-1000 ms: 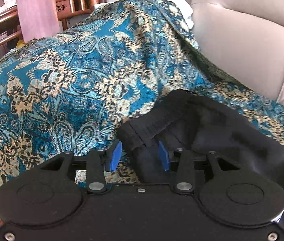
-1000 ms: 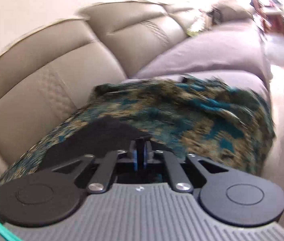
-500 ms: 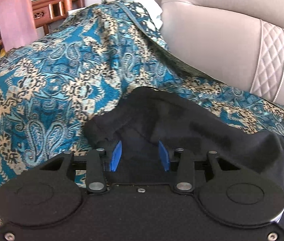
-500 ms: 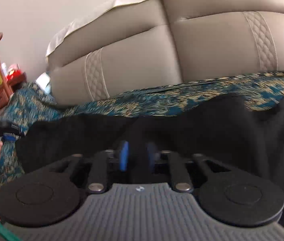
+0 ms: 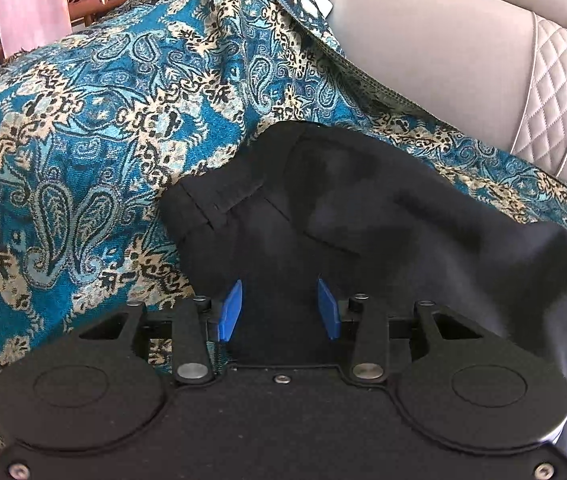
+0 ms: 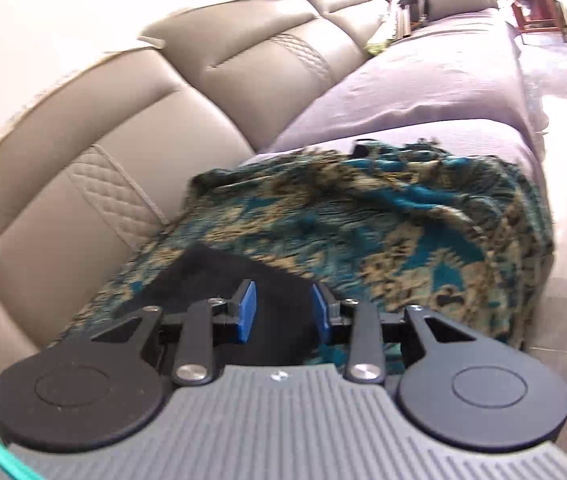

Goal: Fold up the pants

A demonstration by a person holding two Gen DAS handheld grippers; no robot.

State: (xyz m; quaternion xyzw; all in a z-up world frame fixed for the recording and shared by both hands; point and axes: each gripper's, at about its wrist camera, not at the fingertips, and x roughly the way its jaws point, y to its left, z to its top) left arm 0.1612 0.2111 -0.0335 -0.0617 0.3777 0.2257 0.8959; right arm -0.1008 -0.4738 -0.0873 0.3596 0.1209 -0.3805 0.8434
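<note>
Only the left view shows the pants' (image 5: pixel 363 208) waistband; both tools part-open, right (image 6: pixel 282 312) closing.

text: none legible | labels: none | brands: none | numbers: none | signs: none

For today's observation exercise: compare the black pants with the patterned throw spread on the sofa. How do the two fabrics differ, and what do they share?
1. The pants are plain black; the throw is teal with a tan and black paisley pattern.
2. The pants lie on top of the throw; the throw lies directly on the sofa.
3. The pants cover a small patch; the throw spreads well beyond them.

Shared: both are soft cloth lying loosely, with wrinkles.
</note>
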